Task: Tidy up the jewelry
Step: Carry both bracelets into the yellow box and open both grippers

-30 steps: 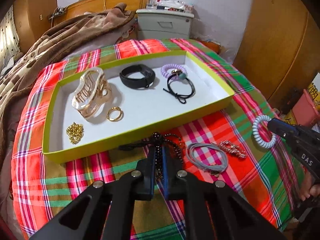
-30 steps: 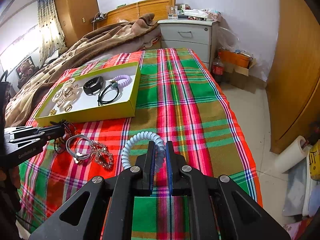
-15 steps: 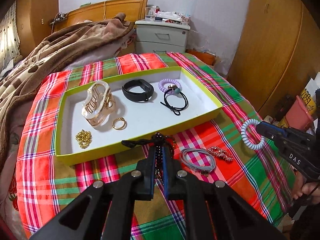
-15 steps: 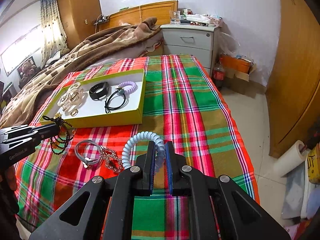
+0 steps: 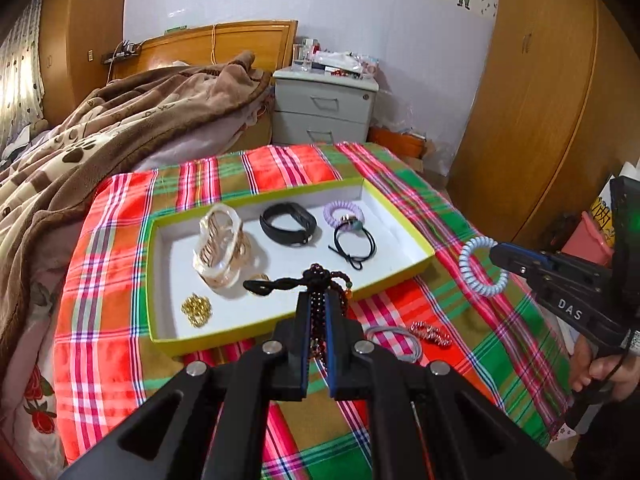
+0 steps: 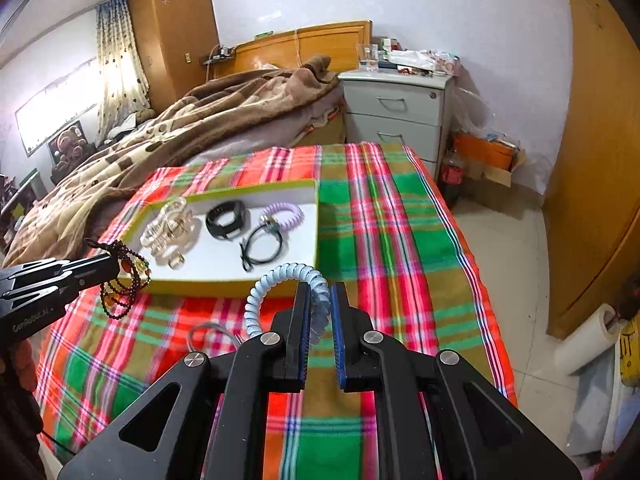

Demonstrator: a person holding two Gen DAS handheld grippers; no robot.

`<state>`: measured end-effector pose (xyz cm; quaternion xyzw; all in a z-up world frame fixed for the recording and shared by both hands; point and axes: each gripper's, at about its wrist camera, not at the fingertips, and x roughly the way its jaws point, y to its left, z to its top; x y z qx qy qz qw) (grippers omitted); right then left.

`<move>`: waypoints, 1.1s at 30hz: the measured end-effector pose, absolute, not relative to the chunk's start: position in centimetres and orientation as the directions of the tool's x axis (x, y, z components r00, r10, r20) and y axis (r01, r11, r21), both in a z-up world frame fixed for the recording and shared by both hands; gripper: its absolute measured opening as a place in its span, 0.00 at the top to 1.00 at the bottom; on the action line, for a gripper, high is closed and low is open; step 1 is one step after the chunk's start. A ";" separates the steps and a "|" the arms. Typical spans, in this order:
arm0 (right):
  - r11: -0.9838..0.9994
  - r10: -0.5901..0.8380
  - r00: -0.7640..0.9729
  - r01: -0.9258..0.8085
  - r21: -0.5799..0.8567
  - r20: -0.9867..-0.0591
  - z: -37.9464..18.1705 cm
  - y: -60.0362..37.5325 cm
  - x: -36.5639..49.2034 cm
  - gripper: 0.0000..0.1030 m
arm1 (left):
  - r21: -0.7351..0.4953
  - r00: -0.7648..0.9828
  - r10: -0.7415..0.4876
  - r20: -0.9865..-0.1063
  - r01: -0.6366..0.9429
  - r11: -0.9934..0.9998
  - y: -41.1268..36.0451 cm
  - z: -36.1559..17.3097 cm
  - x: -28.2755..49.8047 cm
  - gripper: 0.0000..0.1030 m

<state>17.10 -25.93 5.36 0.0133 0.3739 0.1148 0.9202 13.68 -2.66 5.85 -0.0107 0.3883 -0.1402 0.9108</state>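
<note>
My left gripper (image 5: 318, 300) is shut on a dark bead bracelet (image 5: 320, 276), which hangs above the plaid bedcover just in front of the green-rimmed white tray (image 5: 404, 224); the same bracelet (image 6: 124, 280) dangles at the left of the right wrist view. A pale blue spiral hair tie (image 6: 280, 280) is pinched in my right gripper (image 6: 320, 292), and it also shows as a ring (image 5: 480, 266) right of the tray. Inside the tray lie a clear claw clip (image 5: 222, 248), a black band (image 5: 288, 228), a lilac spiral tie (image 5: 344, 214), a black elastic (image 5: 354, 246), a gold ring and a gold chain (image 5: 196, 310).
On the bedcover in front of the tray lie a grey elastic (image 5: 394, 340) and a rose sparkly clip (image 5: 430, 332). A brown blanket (image 5: 120, 128) is heaped at the back left. A grey nightstand (image 5: 324, 108) stands behind the bed; floor drops off at the right (image 6: 520, 260).
Both grippers have risen off the bedcover with their items; the bead bracelet and the blue spiral tie now hang clear of the cloth, and the tray looks smaller and farther below.
</note>
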 end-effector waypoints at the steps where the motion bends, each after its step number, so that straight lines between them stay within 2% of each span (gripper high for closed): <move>1: 0.972 0.225 0.696 -0.205 0.112 -0.682 5.5 -25.8 17.3 0.90 | -0.128 0.662 -0.263 -0.702 0.245 0.961 -2.5 6.0 13.8 0.94; 19: 0.942 0.321 0.658 -0.295 0.158 -0.681 7.6 -22.1 26.0 0.90 | -0.147 0.661 -0.280 -0.696 0.251 0.957 -2.1 6.6 17.6 0.94; 33: 0.932 0.334 0.557 -0.316 0.178 -0.760 3.3 -19.4 32.7 0.90 | -0.169 0.595 -0.301 -0.746 0.268 0.949 -4.0 2.8 21.4 0.94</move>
